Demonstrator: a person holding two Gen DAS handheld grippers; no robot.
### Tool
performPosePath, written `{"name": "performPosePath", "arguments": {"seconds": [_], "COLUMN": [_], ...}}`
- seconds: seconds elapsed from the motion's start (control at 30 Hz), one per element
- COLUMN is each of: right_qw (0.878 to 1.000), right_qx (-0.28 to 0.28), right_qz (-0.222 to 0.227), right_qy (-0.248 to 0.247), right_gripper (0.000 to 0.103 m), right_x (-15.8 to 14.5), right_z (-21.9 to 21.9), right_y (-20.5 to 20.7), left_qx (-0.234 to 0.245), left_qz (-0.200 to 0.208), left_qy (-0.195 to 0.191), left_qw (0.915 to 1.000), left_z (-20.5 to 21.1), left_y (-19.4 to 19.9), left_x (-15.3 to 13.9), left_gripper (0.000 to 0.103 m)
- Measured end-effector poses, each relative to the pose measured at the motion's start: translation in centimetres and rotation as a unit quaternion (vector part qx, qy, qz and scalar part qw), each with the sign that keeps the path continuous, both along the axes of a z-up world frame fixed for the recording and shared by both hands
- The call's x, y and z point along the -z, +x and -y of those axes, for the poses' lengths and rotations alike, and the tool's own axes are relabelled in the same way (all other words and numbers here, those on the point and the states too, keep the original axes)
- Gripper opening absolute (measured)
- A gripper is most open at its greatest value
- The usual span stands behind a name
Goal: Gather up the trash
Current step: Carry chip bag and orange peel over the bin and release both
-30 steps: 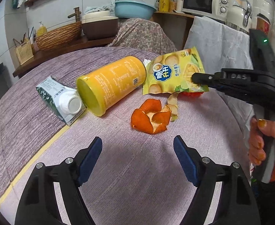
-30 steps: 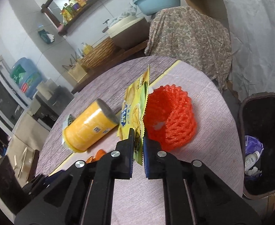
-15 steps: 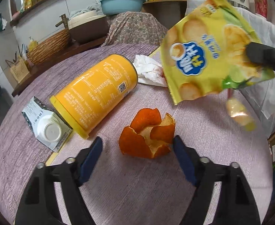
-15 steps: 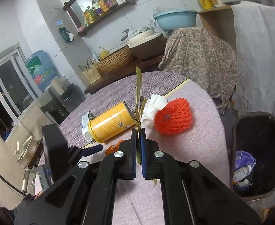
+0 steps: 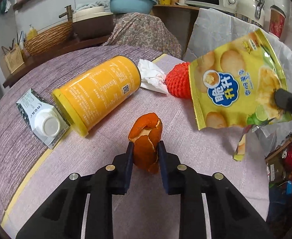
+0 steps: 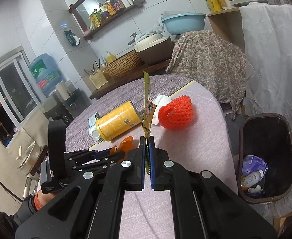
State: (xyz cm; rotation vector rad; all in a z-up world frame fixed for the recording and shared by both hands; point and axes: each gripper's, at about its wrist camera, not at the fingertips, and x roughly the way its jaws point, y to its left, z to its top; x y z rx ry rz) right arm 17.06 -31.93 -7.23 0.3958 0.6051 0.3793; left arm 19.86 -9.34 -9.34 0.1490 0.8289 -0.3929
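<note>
Left hand-held gripper point(image 5: 145, 149) pinching orange peel point(image 5: 146, 139), right hand-held gripper point(image 6: 147, 145) clamping chip bag point(image 5: 235, 91), above purple-clothed table point(image 5: 195, 151) beside bin point(image 6: 265, 159).

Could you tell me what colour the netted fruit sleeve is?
The netted fruit sleeve is bright orange-red; the right wrist view shows it best.

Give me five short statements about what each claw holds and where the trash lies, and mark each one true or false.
1. The left claw is shut on the orange peel. True.
2. The right claw is open with nothing in it. False: it is shut on the chip bag, held above the table.
3. The yellow can stands upright. False: it lies on its side.
4. The trash bin already has some trash inside. True.
5. The red foam net is in the bin. False: it sits on the table beside the white tissue.
</note>
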Motion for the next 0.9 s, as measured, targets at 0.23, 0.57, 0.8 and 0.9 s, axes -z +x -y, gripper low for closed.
{"name": "performPosePath", "arguments": {"seconds": [0.23, 0.57, 0.8, 0.9], "right_qw": [0.999, 0.981, 0.962, 0.959], "right_qx": [0.036, 0.188, 0.257, 0.26], "right_qz": [0.02, 0.027, -0.058, -0.099], "right_qy": [0.003, -0.043, -0.065, -0.054], "right_gripper": [0.005, 0.005, 0.005, 0.005], "right_x": [-0.1, -0.2, 6.1, 9.8], "right_z": [2.5, 11.0, 16.7, 18.5], "right_y": [-3.7, -7.4, -4.5, -2.4], "left_qx": [0.025, 0.131, 0.173, 0.183], "left_qz": [0.01, 0.01, -0.015, -0.025], "left_qy": [-0.043, -0.065, -0.053, -0.047], "left_qw": [0.9987, 0.9892, 0.9834, 0.9817], "left_z": [1.4, 10.2, 15.6, 17.2], "left_y": [-3.2, -5.6, -5.3, -5.1], "left_x": [-2.1, -3.6, -2.5, -2.0], "left_gripper": [0.024, 0.024, 0.024, 0.024]}}
